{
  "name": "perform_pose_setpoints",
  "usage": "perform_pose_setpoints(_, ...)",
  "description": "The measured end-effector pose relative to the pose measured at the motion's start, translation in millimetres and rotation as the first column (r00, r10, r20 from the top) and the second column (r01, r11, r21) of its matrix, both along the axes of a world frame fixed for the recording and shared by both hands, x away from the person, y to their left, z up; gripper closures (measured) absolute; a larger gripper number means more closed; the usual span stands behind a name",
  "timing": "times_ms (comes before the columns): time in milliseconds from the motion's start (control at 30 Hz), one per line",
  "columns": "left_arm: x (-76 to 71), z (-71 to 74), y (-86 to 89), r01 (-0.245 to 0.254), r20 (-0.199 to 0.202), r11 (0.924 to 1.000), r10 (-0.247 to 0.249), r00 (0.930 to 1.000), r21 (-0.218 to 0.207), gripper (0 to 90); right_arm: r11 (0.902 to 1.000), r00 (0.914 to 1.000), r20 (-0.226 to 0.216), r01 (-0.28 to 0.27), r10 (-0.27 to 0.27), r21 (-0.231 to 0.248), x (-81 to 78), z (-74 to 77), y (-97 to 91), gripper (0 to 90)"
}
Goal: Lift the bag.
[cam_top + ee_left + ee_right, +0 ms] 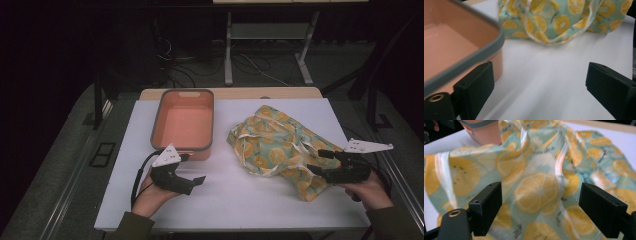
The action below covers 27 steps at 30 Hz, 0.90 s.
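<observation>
A crumpled cloth with a lemon print (276, 145) lies on the right half of the white table top (235, 195). A salmon tub with a grey rim (184, 122) stands at the left centre. My left gripper (196, 181) hovers just in front of the tub's near right corner, jaws wide apart with nothing between them; the tub's corner (461, 47) and the cloth (559, 17) lie ahead of it. My right gripper (319, 161) sits at the cloth's near right edge, open, with the cloth (536, 187) bunched under and between its spread jaws, pads not pressing it.
The white top ends a short way in front of both hands. A wooden edge (230, 93) shows behind it. Beyond are a dark floor, cables and a metal stand (229, 60). Bare white surface lies between tub and cloth.
</observation>
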<state>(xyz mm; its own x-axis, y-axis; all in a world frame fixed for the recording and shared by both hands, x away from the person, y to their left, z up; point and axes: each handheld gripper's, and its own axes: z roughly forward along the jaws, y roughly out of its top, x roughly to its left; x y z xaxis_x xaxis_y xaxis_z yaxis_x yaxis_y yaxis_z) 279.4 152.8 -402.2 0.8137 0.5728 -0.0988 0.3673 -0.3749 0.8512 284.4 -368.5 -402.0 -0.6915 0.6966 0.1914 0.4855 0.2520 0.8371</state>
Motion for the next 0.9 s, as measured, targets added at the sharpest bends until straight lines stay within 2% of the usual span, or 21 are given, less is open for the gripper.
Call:
perform_pose_setpoints(167,-3.5,-9.9,18.2,-0.016,-0.015,0.9999,0.016,0.9998,-0.007,0.0,0.9997,0.9999,-0.014,0.0,-0.001,-0.024,-6.6,-12.7,0.8,17.5)
perform_pose_setpoints(300,-3.6,-15.9,25.7,-0.022,-0.025,0.9997,0.022,0.9994,-0.007,0.0,0.9997,0.9999,-0.011,0.01,-0.01,-0.023,-11.3,-21.9,2.2,17.5)
perform_pose_setpoints(433,-3.2,-20.3,24.9,-0.003,-0.021,1.0,0.003,0.9998,0.005,0.0,0.9997,0.9999,-0.002,0.016,-0.016,-0.021,-14.2,-28.4,4.8,17.5)
perform_pose_setpoints(633,-2.5,-25.7,22.4,0.004,-0.04,0.9994,-0.003,0.9992,0.035,0.0,0.9978,1.0,0.005,0.002,-0.002,-0.066,-14.3,-34.2,11.6,15.5)
perform_pose_setpoints(900,-2.6,-24.5,20.2,0.015,-0.036,0.9992,-0.014,0.9993,0.036,0.0,0.9978,1.0,0.009,-0.003,0.003,-0.066,-14.8,-34.1,13.2,15.5)
